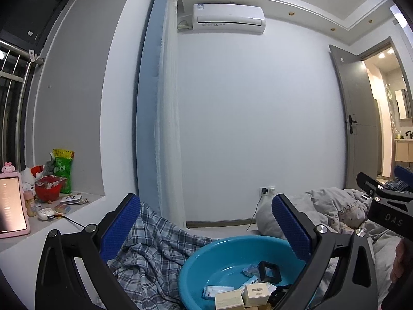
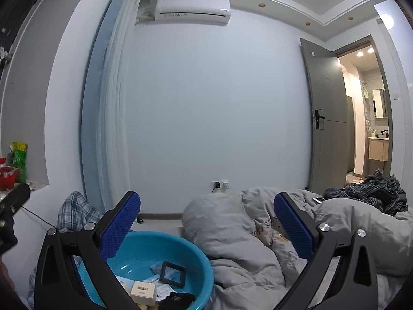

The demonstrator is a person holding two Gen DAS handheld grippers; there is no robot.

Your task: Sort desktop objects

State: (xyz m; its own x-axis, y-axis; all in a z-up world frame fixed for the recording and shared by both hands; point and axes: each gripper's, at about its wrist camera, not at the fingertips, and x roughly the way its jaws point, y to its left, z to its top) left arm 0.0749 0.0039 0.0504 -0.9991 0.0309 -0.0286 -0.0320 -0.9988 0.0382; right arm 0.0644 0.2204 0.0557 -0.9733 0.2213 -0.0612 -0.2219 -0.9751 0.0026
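A blue plastic basin (image 1: 206, 253) (image 2: 144, 242) sits low on the bed. It holds several small things: white and cream boxes (image 1: 255, 292) (image 2: 143, 290), a black square frame (image 1: 269, 271) (image 2: 171, 273) and a packet. My left gripper (image 1: 206, 228) hangs open above the basin, blue pads wide apart, nothing between them. My right gripper (image 2: 207, 226) is open too, raised over the basin's right rim and the grey duvet (image 2: 245, 232). The right gripper's black body (image 1: 384, 206) shows at the right edge of the left wrist view.
A checked blue cloth (image 1: 155, 248) lies left of the basin. The windowsill (image 1: 77, 204) at left carries a red container (image 1: 49, 187), a green bag, a pink tablet and small items. A dark knitted garment (image 2: 374, 191) and a phone lie on the duvet. An open door (image 2: 327, 113) stands at right.
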